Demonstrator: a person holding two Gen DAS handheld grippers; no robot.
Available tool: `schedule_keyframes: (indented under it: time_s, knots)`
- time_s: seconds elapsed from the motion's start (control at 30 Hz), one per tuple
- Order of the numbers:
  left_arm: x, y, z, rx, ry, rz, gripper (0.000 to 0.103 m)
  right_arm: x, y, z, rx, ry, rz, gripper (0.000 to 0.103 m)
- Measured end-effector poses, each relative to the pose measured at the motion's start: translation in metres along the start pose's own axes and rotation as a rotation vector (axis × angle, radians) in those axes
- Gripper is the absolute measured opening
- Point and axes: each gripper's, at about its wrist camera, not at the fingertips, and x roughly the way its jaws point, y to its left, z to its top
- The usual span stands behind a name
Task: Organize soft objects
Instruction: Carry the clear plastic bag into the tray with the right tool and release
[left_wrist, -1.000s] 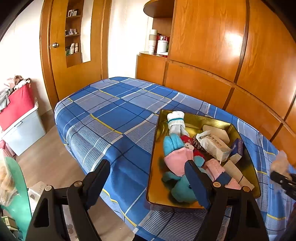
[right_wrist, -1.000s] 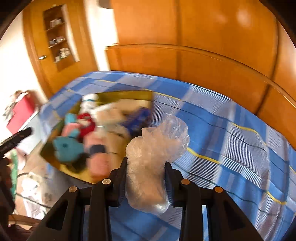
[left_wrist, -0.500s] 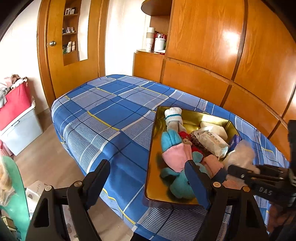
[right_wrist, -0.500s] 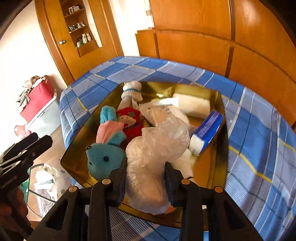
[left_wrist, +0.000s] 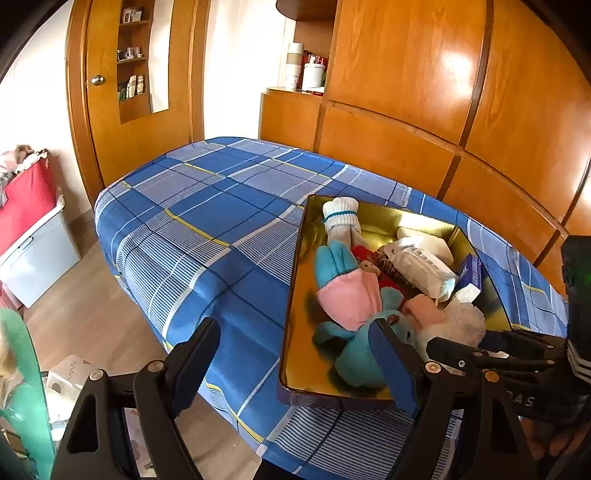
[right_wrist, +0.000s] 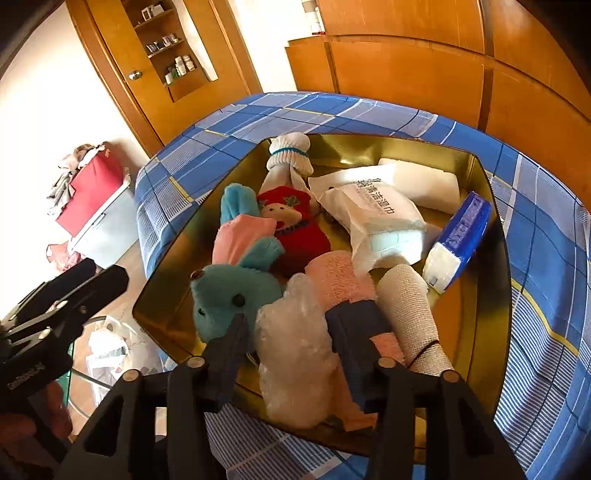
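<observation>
Left wrist view: the left gripper (left_wrist: 295, 354) fills the bottom of the frame, its jaws wide apart with nothing between them, over the near edge of a blue checked bed (left_wrist: 207, 236). Right of centre a gold tray (left_wrist: 295, 332) lies on the bed, packed with a teal plush (left_wrist: 354, 354), a white sock (left_wrist: 340, 218) and a wipes pack (left_wrist: 421, 266). At lower right the right gripper (left_wrist: 443, 347) reaches in beside a crumpled plastic bag (left_wrist: 461, 321) at the tray's near end.

Right wrist view: the right gripper's jaws have just been opening; the bag (right_wrist: 295, 350) sits between them at bottom centre, down in the tray (right_wrist: 491, 332), with a gap showing at the left finger (right_wrist: 229, 350). Around it lie the plush (right_wrist: 229, 295), a pink roll (right_wrist: 340, 277), a beige bandage roll (right_wrist: 410, 306) and a blue tissue pack (right_wrist: 461, 240).
</observation>
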Motion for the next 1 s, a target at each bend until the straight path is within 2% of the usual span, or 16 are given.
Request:
schedule_keyframes:
  time_s: [0.27,0.33,0.37,0.47,0.83,1.0]
  knots:
    - [0.001,-0.003,-0.001,0.009,0.005,-0.003,0.083,-0.008,-0.002,-0.005,-0.005,-0.012,-0.033,0.058]
    - [0.001,-0.003,-0.002,0.011,0.005,-0.004,0.083,-0.005,-0.003,-0.005,-0.002,-0.01,-0.044,0.048]
    - [0.0,-0.004,-0.002,0.012,0.004,-0.004,0.083,-0.004,-0.004,-0.004,0.002,-0.009,-0.047,0.038]
    - [0.0,-0.005,-0.001,0.014,0.004,-0.004,0.083,0.001,-0.005,-0.001,0.004,-0.011,-0.048,0.029]
    - [-0.006,-0.017,0.002,0.047,-0.017,0.005,0.085,0.013,-0.006,-0.003,0.008,-0.001,-0.064,0.029]
    - [-0.01,-0.02,0.002,0.056,-0.028,0.01,0.086,0.005,-0.006,-0.003,0.016,-0.023,-0.071,0.036]
